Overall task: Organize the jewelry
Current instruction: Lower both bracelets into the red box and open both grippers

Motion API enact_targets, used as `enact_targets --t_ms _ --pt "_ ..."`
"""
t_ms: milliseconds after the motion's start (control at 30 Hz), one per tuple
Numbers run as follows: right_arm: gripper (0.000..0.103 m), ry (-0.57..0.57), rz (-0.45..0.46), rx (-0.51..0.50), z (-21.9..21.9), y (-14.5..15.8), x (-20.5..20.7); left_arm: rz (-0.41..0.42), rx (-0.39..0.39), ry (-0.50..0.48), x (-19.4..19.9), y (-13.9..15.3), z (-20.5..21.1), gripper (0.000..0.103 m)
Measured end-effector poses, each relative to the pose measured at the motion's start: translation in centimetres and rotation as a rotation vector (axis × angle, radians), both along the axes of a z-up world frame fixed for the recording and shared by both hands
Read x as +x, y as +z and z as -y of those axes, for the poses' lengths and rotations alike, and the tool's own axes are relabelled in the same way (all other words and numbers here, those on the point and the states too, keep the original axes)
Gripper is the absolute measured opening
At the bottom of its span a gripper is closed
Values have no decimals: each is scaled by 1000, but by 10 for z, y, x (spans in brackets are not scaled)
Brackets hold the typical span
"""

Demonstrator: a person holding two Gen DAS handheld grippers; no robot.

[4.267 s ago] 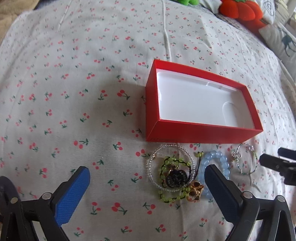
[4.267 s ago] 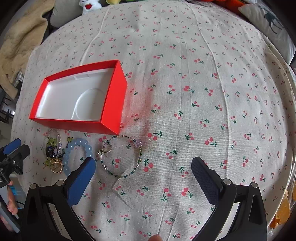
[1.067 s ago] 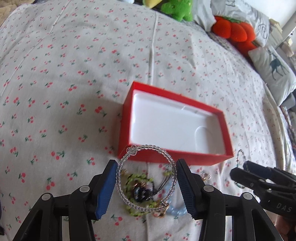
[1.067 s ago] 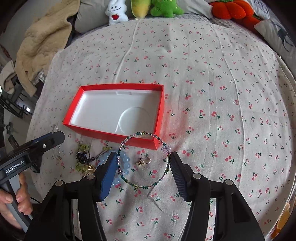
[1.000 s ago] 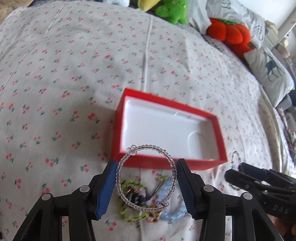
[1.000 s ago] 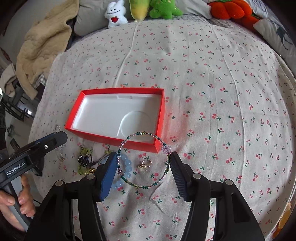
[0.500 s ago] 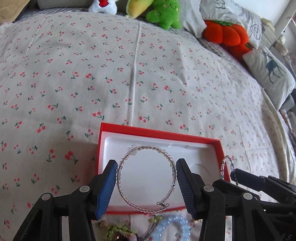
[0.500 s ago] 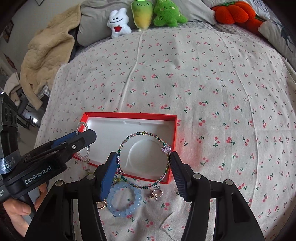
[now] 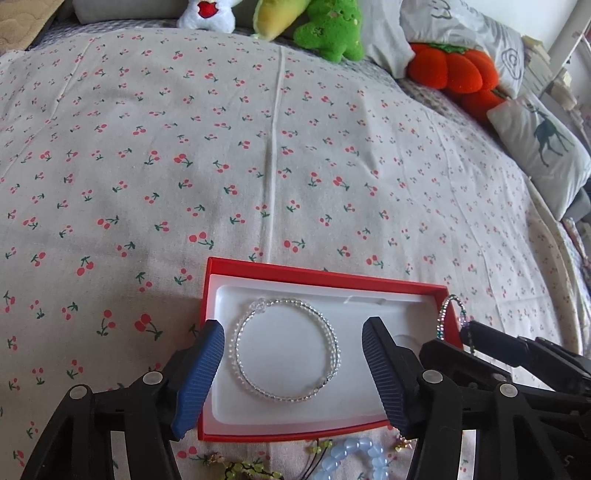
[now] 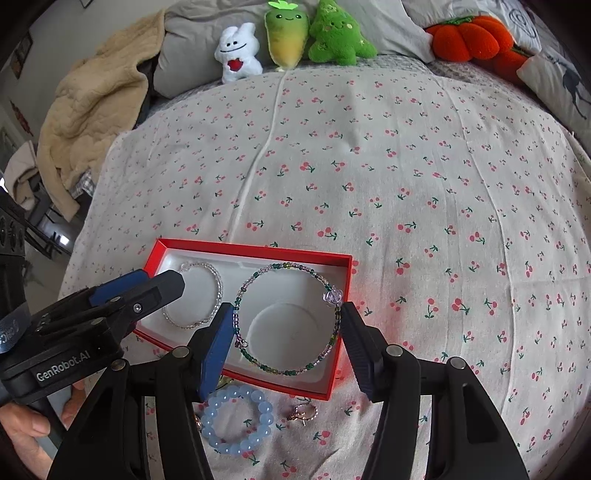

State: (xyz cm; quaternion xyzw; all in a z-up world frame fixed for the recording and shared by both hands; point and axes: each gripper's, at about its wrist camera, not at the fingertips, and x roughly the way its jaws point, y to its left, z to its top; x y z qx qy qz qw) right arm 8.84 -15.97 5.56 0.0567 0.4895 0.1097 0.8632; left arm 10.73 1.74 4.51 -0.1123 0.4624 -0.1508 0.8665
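Before me spreads a bed under a cherry-print sheet (image 10: pixel 369 177). Along the top of the frame sit a white plush (image 10: pixel 238 51), two green plushes (image 10: pixel 336 37), an orange pumpkin cushion (image 10: pixel 469 35); a beige blanket (image 10: pixel 92 107) is heaped at upper left.

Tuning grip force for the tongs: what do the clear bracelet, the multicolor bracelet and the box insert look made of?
Clear bracelet: small see-through beads, glossy, glass or plastic; holds a stiff round loop, likely wire-strung. Multicolor bracelet: tiny green and purple seed beads, one faceted lilac bead, also a stiff loop. Red box insert: white, smooth, molded recesses, probably thin plastic.
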Motion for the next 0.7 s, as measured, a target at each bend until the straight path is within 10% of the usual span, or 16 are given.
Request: enact_targets --t_ms 700 --pt "71 -20 16 10 10 19 -25 -11 56 35 -42 9 -16 83"
